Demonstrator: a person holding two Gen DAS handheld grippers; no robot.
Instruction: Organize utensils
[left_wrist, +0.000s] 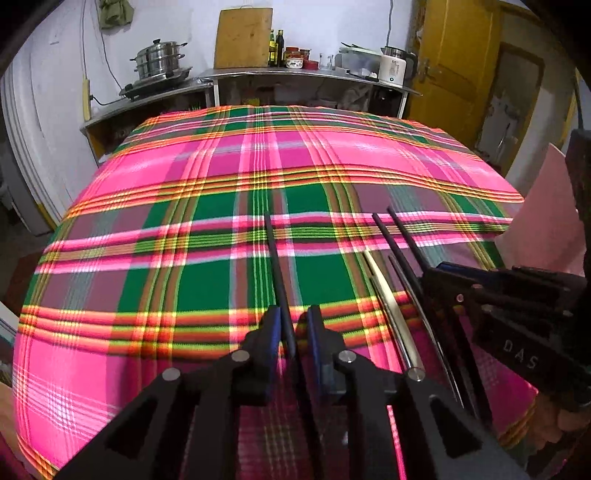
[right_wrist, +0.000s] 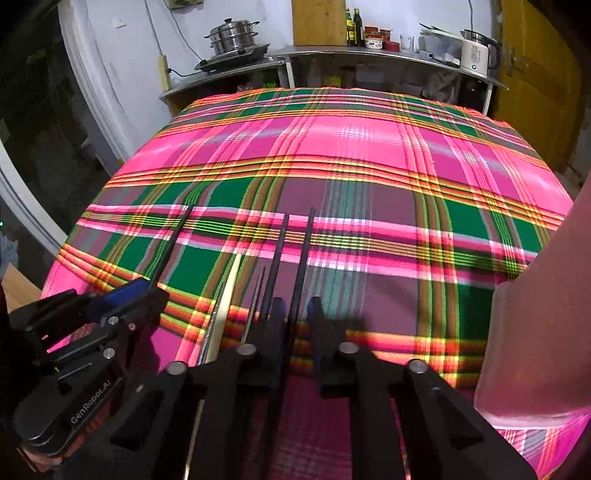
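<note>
My left gripper (left_wrist: 293, 325) is shut on a black chopstick (left_wrist: 275, 262) that points forward over the plaid tablecloth (left_wrist: 207, 177). My right gripper (right_wrist: 297, 314) is shut on one black chopstick (right_wrist: 303, 258); a second black chopstick (right_wrist: 277, 254) lies just left of it against the left finger. In the left wrist view these two chopsticks (left_wrist: 397, 240) stick out from the right gripper (left_wrist: 439, 271). A cream-handled utensil (left_wrist: 391, 306) and a thin metal one (left_wrist: 424, 321) lie on the cloth between the grippers. The left gripper shows in the right wrist view (right_wrist: 129, 291).
A pink container (right_wrist: 535, 332) stands at the right edge of the table. Behind the table a steel counter (left_wrist: 295, 74) holds a steamer pot (left_wrist: 160, 59), cutting board, bottles and a kettle (left_wrist: 393, 66). A yellow door (left_wrist: 461, 62) is at the back right.
</note>
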